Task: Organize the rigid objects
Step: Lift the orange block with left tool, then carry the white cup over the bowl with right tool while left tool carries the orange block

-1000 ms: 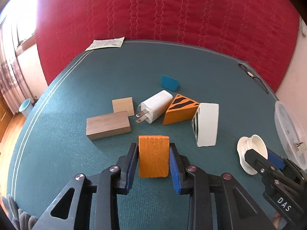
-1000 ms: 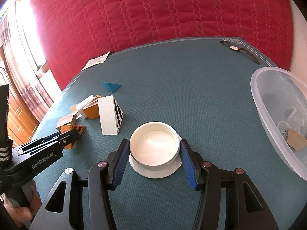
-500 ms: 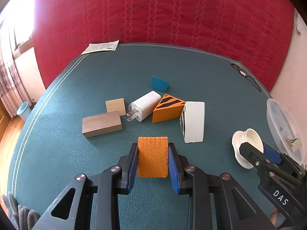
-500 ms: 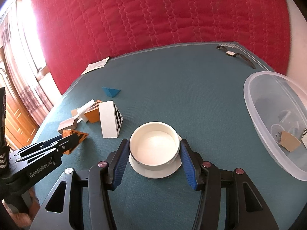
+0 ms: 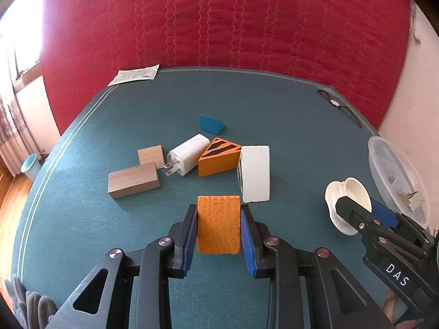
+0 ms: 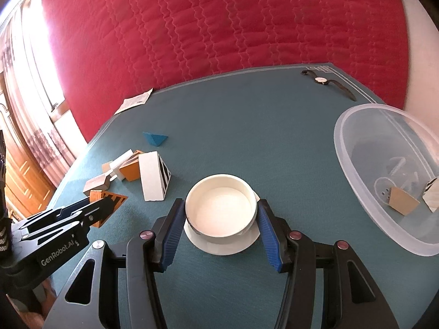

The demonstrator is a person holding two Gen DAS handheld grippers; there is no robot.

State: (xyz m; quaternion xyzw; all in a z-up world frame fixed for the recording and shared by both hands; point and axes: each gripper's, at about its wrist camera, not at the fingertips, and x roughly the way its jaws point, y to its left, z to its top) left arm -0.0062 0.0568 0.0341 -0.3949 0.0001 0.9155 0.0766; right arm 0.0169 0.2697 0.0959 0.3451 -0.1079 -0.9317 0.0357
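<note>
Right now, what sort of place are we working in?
Probably a room in a home, not a lab. The objects lie on a teal cloth-covered table pushed against a red quilted fabric backdrop, with a curtained window and a small light-blue waste bin on a wooden floor beside it.

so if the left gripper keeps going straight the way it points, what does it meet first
Judging by the left wrist view, the left gripper, shut on the orange block, would probably meet bare table first, then the striped orange wedge or the white block; depth is unclear.
</note>
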